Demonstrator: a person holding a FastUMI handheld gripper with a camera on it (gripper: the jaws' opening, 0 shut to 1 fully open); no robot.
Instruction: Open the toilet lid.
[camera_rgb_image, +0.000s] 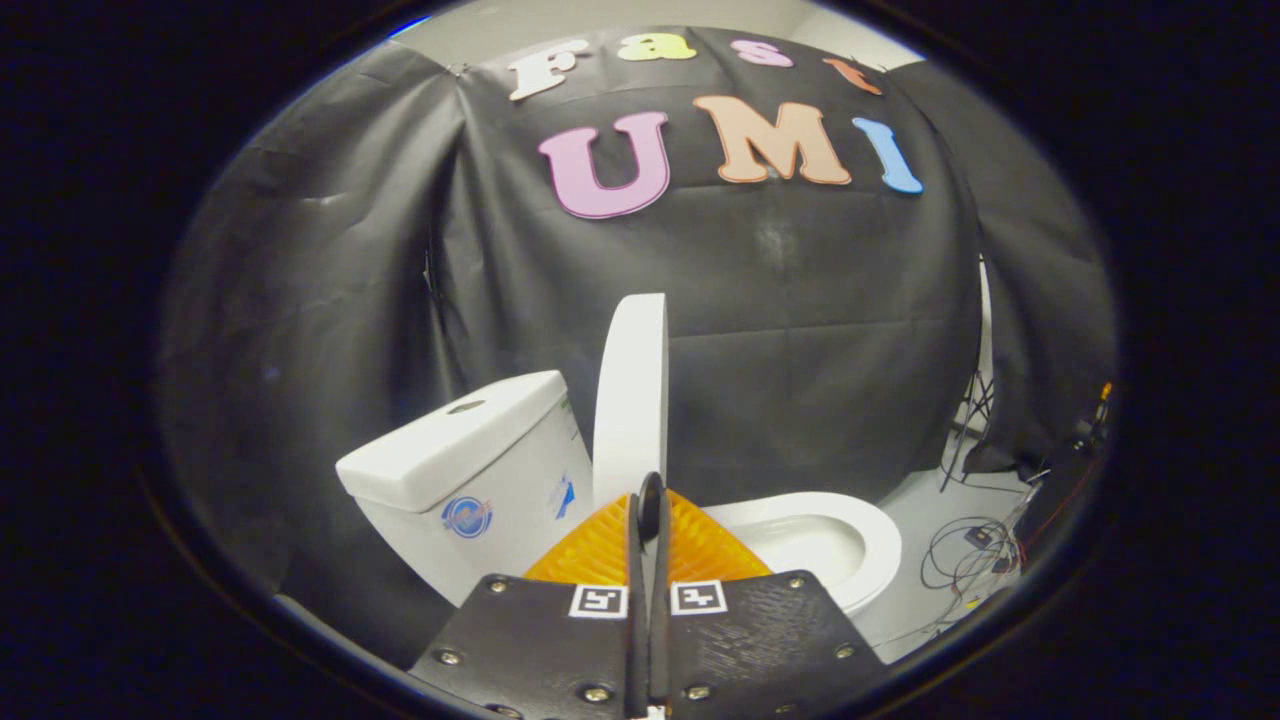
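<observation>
A white toilet stands against the black cloth wall. Its lid (631, 390) is raised and stands upright, seen edge-on, close beside the tank (470, 450). To the right of the lid the seat and bowl (862, 535) lie uncovered. My gripper (650, 503) is just in front of the lid's lower end, its tips overlapping the lid's base. The orange fingers (590, 555) are pressed nearly together with only a thin slit between them, and nothing shows in that slit.
Loose cables (965, 560) lie on the pale floor to the right of the bowl. A stand's thin legs (965, 430) rise by the wall's right corner. Black cloth closes off the left and the back.
</observation>
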